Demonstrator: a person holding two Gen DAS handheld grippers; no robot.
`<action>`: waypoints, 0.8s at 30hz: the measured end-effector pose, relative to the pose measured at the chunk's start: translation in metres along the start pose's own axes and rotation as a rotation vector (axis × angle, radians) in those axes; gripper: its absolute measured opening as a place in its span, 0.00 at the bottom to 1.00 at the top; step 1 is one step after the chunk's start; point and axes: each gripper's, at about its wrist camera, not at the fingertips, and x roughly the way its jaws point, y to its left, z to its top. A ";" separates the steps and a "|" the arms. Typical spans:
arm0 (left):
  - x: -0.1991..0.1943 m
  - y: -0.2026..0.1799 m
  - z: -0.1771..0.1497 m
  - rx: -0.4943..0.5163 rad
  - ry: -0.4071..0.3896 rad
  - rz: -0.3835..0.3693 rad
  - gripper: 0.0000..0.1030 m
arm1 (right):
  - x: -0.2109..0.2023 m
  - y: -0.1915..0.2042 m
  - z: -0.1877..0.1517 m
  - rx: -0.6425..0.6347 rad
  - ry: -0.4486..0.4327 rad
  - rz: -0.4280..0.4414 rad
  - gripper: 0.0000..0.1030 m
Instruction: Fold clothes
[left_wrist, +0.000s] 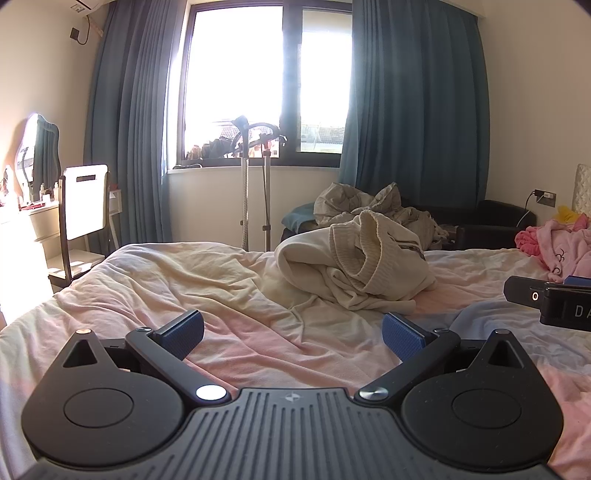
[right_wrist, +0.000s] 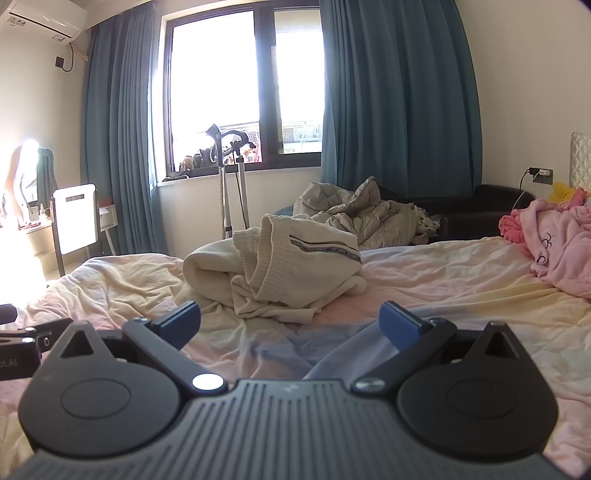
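The cream sweater (right_wrist: 273, 266) carries a grey-blue patterned stripe along its 3 o'clock side. The bed sheet (left_wrist: 229, 295) is washed in pale pink, yellow and blue. At 3 o'clock lies a pink blanket (right_wrist: 557, 243). The curtains (left_wrist: 413, 96) are deep blue. Both grippers are black with blue pads (left_wrist: 400, 336).

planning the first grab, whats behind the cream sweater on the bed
Behind the cream sweater lies a rumpled grey quilt beside a black armchair. The sweater hides the quilt's lower part and whatever it rests on.
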 end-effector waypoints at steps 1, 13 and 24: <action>0.000 0.000 0.000 -0.001 0.000 0.000 1.00 | 0.000 0.000 0.000 0.001 -0.001 0.000 1.00; -0.001 0.001 0.000 -0.004 0.003 -0.002 1.00 | -0.001 0.001 -0.001 0.006 -0.002 0.000 1.00; 0.000 0.001 -0.001 -0.009 0.008 -0.006 1.00 | -0.001 -0.002 0.001 0.009 0.000 0.001 1.00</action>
